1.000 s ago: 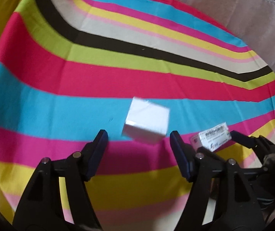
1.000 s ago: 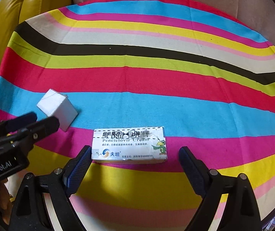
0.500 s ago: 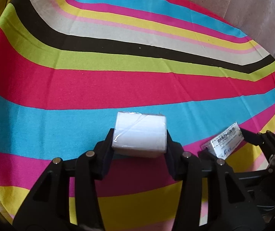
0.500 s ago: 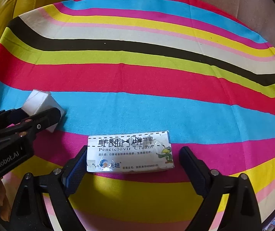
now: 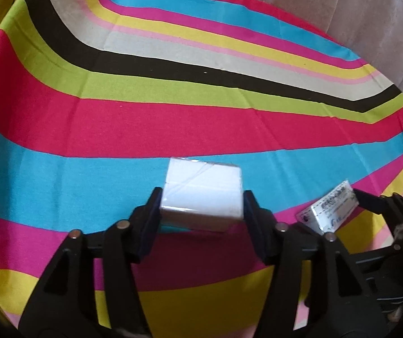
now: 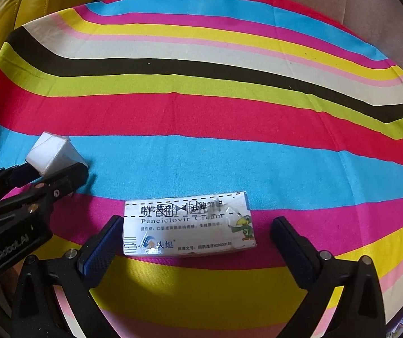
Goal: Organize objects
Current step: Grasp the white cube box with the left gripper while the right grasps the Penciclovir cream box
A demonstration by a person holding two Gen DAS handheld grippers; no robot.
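A plain white cube box [image 5: 202,194] sits between the fingers of my left gripper [image 5: 201,211], which is shut on it and holds it just above the striped cloth. The same box [image 6: 50,156] shows at the left of the right wrist view, in the left gripper's fingers [image 6: 69,174]. A white and blue Penciclovir cream box [image 6: 188,224] lies flat on the cloth between the open fingers of my right gripper [image 6: 193,242]. Its left finger is close to the box end, the right finger stands apart. That box [image 5: 329,211] also shows at the right of the left wrist view.
A round table under a brightly striped cloth [image 6: 201,107] fills both views. A yellow leather seat [image 6: 32,5] stands at the back left. Beige upholstery [image 5: 342,14] lies behind the table.
My left gripper closed on the white cube box and has lifted it slightly. My right gripper moved forward so the cream box sits deeper between its open fingers.
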